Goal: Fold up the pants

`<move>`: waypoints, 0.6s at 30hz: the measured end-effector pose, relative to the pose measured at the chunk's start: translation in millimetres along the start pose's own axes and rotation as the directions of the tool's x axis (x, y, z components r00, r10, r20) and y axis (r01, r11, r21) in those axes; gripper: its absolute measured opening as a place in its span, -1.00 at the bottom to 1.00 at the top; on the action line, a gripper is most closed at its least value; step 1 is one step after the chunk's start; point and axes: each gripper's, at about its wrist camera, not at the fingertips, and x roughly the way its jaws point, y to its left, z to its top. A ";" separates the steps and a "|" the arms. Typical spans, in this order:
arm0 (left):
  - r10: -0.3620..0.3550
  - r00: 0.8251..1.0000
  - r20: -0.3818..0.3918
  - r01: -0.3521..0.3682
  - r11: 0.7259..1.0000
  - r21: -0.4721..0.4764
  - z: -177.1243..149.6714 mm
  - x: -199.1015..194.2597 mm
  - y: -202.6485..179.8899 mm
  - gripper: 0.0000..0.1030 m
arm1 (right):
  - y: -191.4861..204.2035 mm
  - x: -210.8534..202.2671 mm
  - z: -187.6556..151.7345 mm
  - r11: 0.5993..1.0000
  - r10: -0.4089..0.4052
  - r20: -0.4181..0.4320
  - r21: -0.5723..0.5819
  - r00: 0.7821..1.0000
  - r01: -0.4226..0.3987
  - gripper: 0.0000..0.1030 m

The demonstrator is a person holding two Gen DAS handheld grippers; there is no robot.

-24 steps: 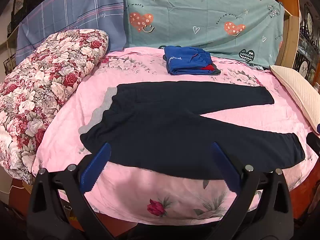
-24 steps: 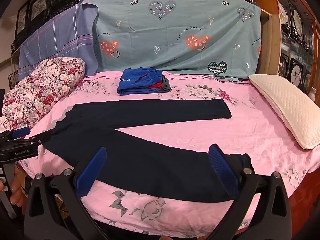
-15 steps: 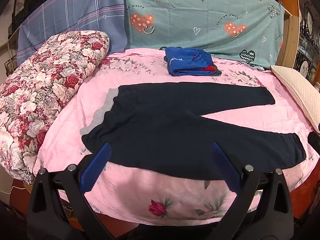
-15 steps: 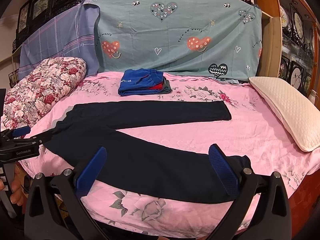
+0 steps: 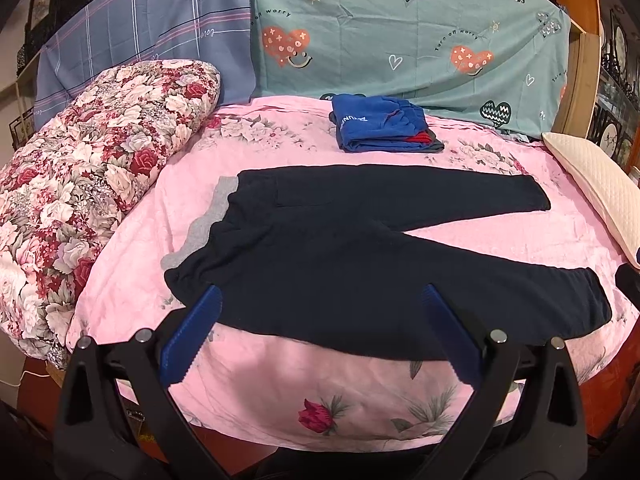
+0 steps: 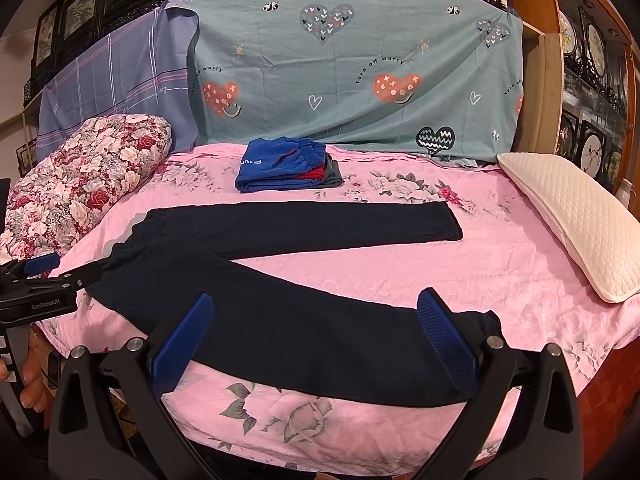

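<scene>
Dark navy pants (image 5: 340,248) lie flat on the pink floral bed sheet (image 5: 280,376), grey waistband at the left and both legs spread toward the right; they also show in the right wrist view (image 6: 280,308). My left gripper (image 5: 320,312) is open and empty, hovering just in front of the pants' near edge by the waist. My right gripper (image 6: 316,320) is open and empty, hovering over the near leg close to its cuff. The left gripper also shows in the right wrist view (image 6: 40,276) at the far left by the waistband.
A folded stack of blue, red and grey clothes (image 5: 380,130) sits at the back of the bed. A floral quilt roll (image 5: 88,176) lies at the left, a cream pillow (image 6: 572,224) at the right. Patterned sheets (image 6: 340,72) hang behind.
Both grippers have drifted slightly downward and closer to the bed edge. The pants have not moved.
</scene>
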 end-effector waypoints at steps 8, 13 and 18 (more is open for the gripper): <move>0.000 1.000 0.010 0.000 1.000 -0.007 -1.3 2.0 2.4 0.96 | 1.8 1.8 0.2 1.000 -0.002 -0.007 -0.005 1.000 0.002 0.97; 0.004 1.000 0.016 -0.004 1.000 -0.003 -2.2 2.7 2.5 0.96 | 4.4 1.9 -0.6 1.000 0.002 -0.008 -0.008 1.000 -0.003 0.97; 0.001 1.000 0.023 -0.001 1.000 -0.008 -3.0 2.1 3.4 0.96 | 6.2 4.4 -1.5 1.000 0.006 -0.020 -0.007 1.000 -0.006 0.97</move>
